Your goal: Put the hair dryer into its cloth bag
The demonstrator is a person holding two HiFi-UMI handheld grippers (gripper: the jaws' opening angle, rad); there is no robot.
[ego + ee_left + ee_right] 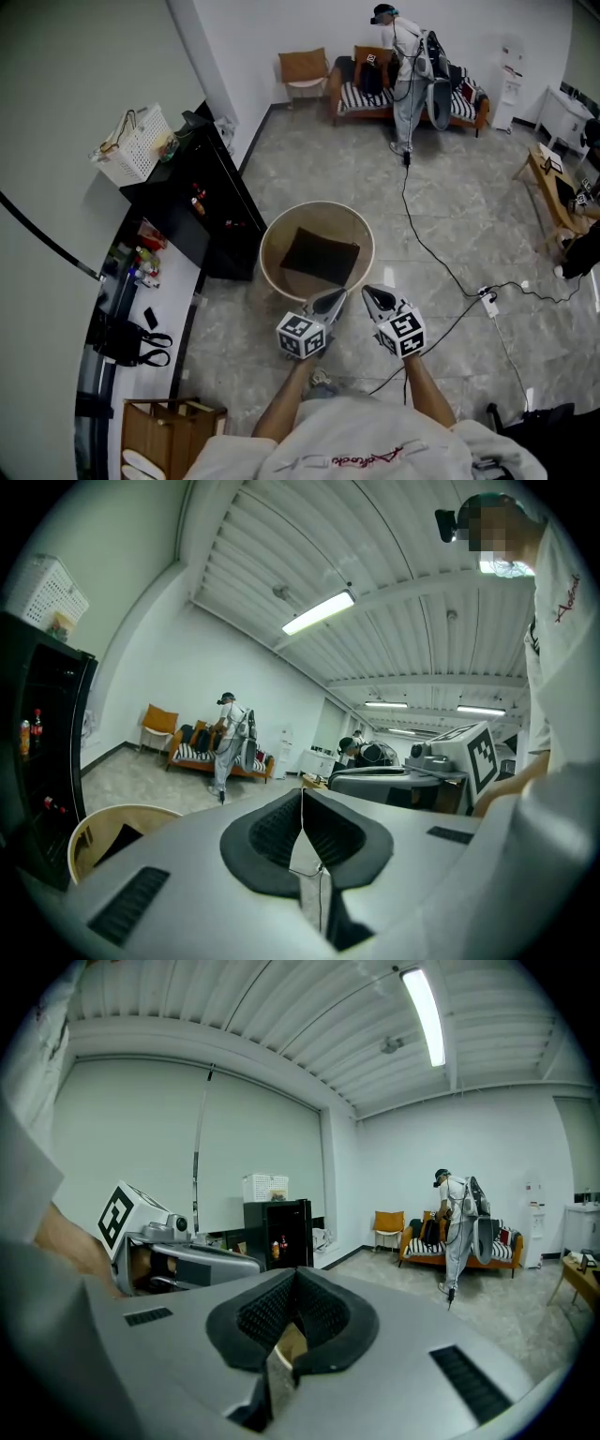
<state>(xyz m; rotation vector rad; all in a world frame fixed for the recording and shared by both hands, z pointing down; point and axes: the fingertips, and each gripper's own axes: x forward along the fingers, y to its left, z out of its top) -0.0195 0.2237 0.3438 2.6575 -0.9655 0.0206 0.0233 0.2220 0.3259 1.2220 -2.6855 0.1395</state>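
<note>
A dark, flat cloth bag lies inside a round beige table with a raised rim, straight ahead of me on the floor. No hair dryer shows in any view. My left gripper and right gripper hover side by side at the table's near edge, both shut with nothing between the jaws. In the left gripper view the shut left gripper points past the table into the room, with the right gripper's marker cube beside it. The right gripper is likewise shut and empty.
A black cabinet with a white basket on top stands left of the table. A cable and power strip lie on the floor to the right. Far off, a person stands by a sofa. A wooden box is near left.
</note>
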